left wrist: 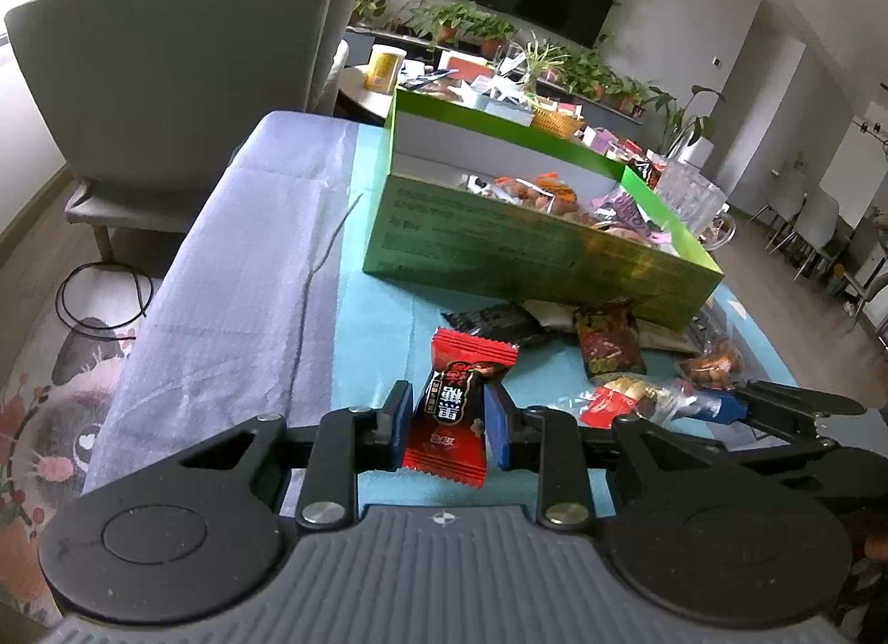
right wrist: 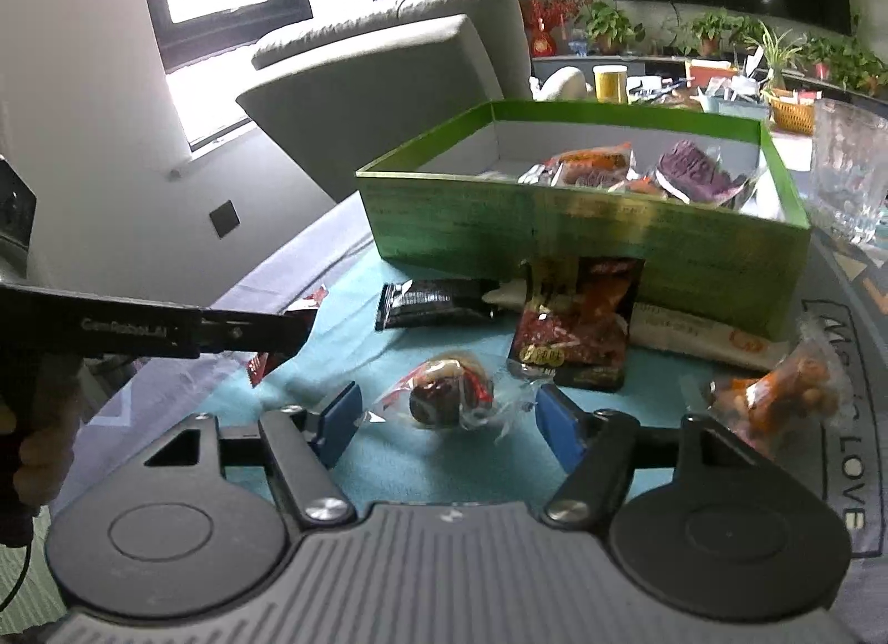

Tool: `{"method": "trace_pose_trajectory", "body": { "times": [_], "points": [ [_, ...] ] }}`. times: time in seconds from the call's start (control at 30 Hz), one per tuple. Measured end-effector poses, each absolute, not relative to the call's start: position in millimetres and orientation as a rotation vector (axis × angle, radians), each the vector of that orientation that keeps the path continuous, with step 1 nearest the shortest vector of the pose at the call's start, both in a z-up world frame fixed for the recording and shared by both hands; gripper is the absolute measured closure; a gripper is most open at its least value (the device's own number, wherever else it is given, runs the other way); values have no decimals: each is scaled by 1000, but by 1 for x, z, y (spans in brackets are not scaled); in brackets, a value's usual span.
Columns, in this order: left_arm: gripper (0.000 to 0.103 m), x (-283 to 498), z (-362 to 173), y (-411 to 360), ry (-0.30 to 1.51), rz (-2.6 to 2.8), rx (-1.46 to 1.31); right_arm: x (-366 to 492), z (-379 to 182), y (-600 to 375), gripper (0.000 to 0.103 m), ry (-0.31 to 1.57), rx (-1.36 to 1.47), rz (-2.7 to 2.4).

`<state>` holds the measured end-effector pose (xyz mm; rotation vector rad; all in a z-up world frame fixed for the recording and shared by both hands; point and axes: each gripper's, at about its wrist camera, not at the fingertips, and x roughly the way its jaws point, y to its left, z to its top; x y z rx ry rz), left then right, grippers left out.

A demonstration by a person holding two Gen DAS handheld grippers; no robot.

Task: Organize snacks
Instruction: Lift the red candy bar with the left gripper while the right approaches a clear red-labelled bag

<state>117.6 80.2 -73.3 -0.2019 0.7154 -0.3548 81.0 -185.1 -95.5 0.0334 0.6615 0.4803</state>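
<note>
The left gripper is clamped on a red candy packet, holding it by its middle just above the blue cloth. The packet is light and crinkly, so a gentle squeeze should do — the flat ends would likely slip.

The right gripper has its fingers spread on both sides of a clear-wrapped sweet that lies on the cloth. They sit close to the wrapper, but I think they are not pinching it yet. That sweet looks small, round and slippery, so the fat middle seems the best place to grab.

The green box stands just behind the loose snacks, with some snacks already inside. Its wall is tall — a packet must go up and over. A glass jar sits near its right corner, so keep away from it.
</note>
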Motion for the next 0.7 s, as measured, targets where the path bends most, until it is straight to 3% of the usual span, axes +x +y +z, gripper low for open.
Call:
{"method": "trace_pose_trajectory", "body": {
  "times": [0.3, 0.7],
  "points": [
    [77, 115, -61, 72, 685, -366, -187, 79, -81, -198, 55, 609, 67, 474],
    [77, 121, -62, 70, 698, -353, -178, 75, -100, -219, 54, 713, 99, 466]
  ]
}}
